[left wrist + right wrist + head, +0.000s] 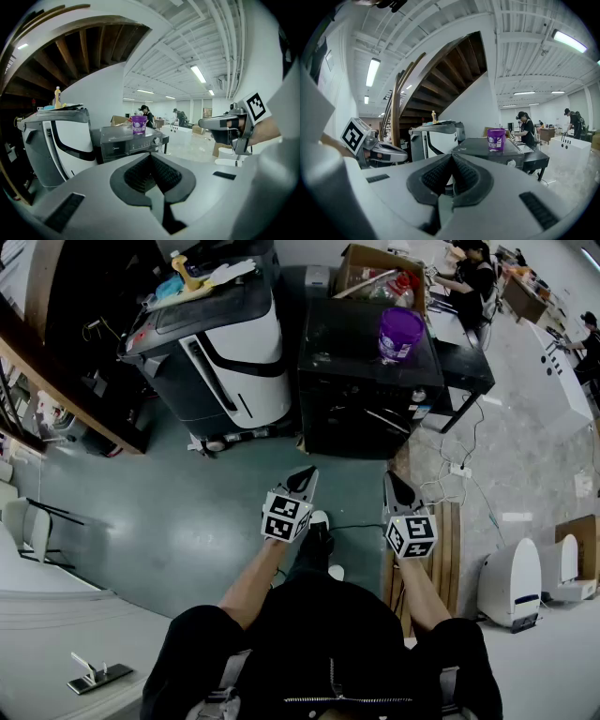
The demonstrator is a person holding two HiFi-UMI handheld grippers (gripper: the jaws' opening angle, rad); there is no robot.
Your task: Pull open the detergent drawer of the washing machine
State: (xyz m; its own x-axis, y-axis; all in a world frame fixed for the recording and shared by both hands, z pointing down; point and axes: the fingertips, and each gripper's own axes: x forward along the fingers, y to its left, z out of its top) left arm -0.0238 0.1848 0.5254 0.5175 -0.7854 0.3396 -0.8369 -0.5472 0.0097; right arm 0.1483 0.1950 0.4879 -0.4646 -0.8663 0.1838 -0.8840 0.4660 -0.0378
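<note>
Washing machine (361, 409) under purple tub (400, 332), beside white appliance (234, 362)

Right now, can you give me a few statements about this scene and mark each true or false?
A purple bucket stands on the black washing machine. True.
The fingers of the left gripper hold the machine's drawer. False: they are shut on nothing, well short of the machine.
The right gripper is shut and empty. True.
Nobody else is in the room. False: a person is at a desk beyond the machine.
</note>
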